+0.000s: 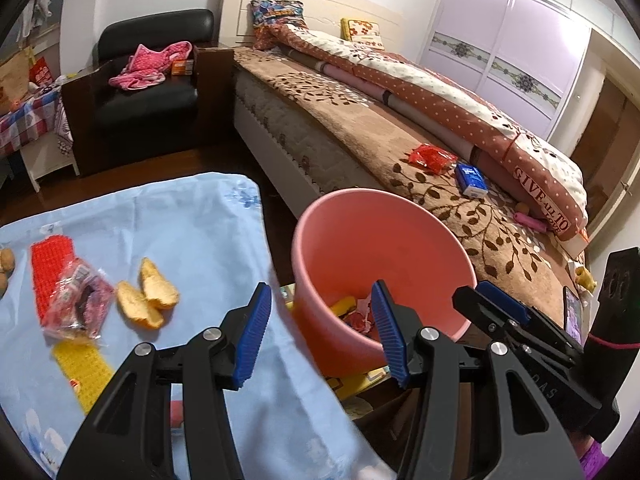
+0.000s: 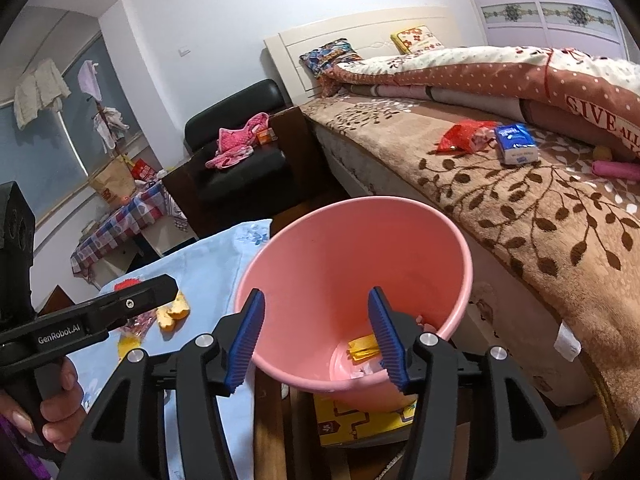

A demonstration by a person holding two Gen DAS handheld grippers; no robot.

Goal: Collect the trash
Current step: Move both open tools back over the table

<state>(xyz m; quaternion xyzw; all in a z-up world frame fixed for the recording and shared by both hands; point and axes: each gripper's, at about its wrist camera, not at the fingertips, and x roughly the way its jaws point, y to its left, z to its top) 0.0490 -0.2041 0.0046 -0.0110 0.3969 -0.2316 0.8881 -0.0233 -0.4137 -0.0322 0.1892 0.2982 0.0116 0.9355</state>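
Both sets of jaws stand spread wide with nothing between them. The left gripper (image 1: 320, 332) hangs over the edge of the pale blue floral cloth (image 1: 192, 216), its right pad in line with the round pink plastic bin (image 2: 352, 280); the right gripper (image 2: 316, 340) looks straight into the bin's mouth.

The remaining trash lies left of and beyond the left jaws, apart from them: two yellow-orange peel pieces (image 1: 146, 298) just beside a crumpled clear snack wrapper with red print (image 1: 76, 304). (Some yellow and red scraps already sit in the bin's bottom.)

The likely risks, as I judge them:
- pinching the loose cloth along with a peel and dragging it;
- the slick wrapper slipping out of the pads;
- knocking the light bin's rim, since both grippers crowd it.
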